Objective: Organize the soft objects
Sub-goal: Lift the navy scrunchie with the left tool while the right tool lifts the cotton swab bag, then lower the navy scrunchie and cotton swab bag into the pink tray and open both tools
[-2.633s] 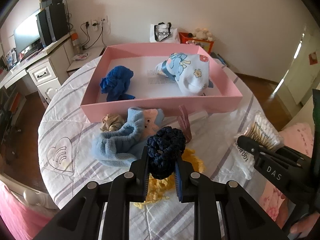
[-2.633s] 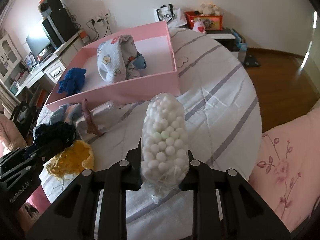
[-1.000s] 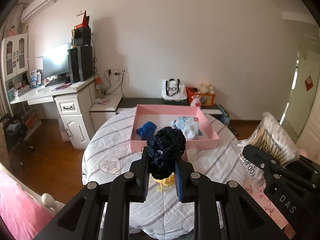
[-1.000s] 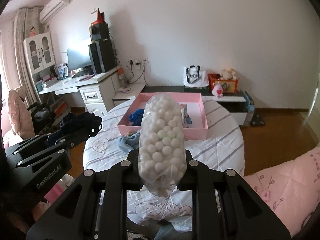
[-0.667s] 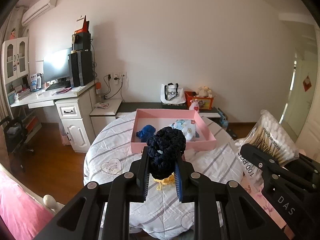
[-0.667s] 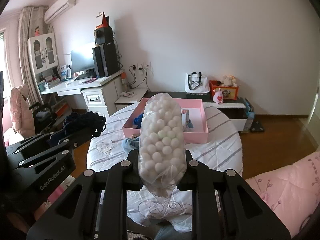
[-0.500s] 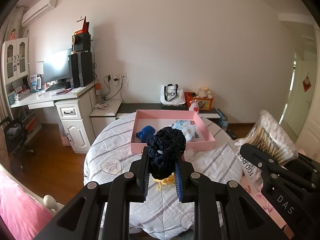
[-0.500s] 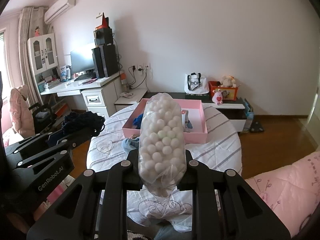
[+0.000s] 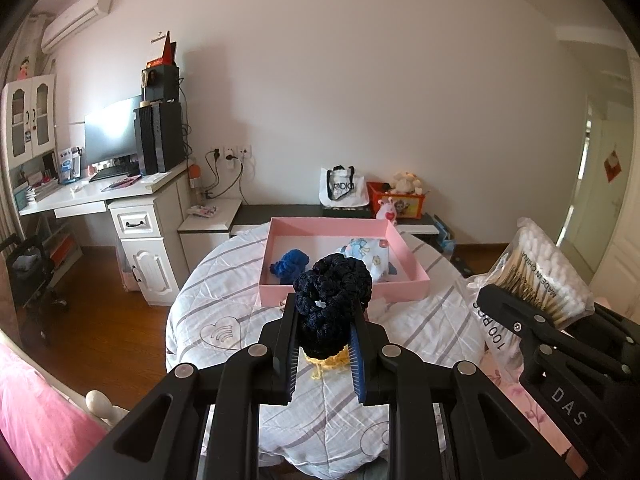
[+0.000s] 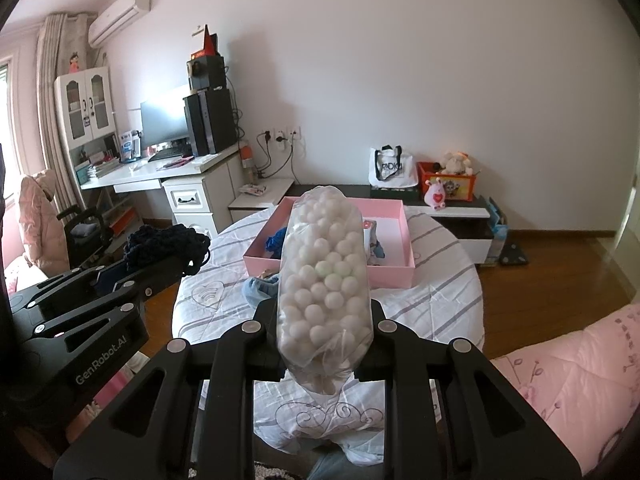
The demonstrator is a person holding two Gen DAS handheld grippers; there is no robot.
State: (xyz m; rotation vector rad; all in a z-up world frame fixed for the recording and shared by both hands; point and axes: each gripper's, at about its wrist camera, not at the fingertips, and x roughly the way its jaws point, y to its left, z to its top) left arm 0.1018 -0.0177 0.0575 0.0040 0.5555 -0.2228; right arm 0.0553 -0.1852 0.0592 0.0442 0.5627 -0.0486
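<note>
My left gripper (image 9: 324, 320) is shut on a dark navy knitted scrunchie (image 9: 332, 300), held high and well back from the round table (image 9: 224, 312). My right gripper (image 10: 324, 312) is shut on a clear bag of cotton swabs (image 10: 324, 276), which also shows in the left wrist view (image 9: 536, 276). A pink tray (image 9: 344, 284) on the table holds a blue knitted item (image 9: 290, 262) and a patterned white sock (image 9: 368, 252). A yellow knitted piece (image 9: 326, 362) lies on the table, mostly hidden behind the scrunchie. A light blue sock (image 10: 260, 290) lies in front of the tray.
The table has a striped white cloth. A white desk (image 9: 120, 208) with monitor stands at the left, a low cabinet (image 9: 304, 216) with a bag and toys behind the table. Pink bedding (image 10: 568, 376) is at the right, another pink cover (image 9: 36, 420) at lower left.
Both grippers lifted up and pulled far back from the table since 2.6 s ago, each keeping its object. Over the last second the views barely shifted.
</note>
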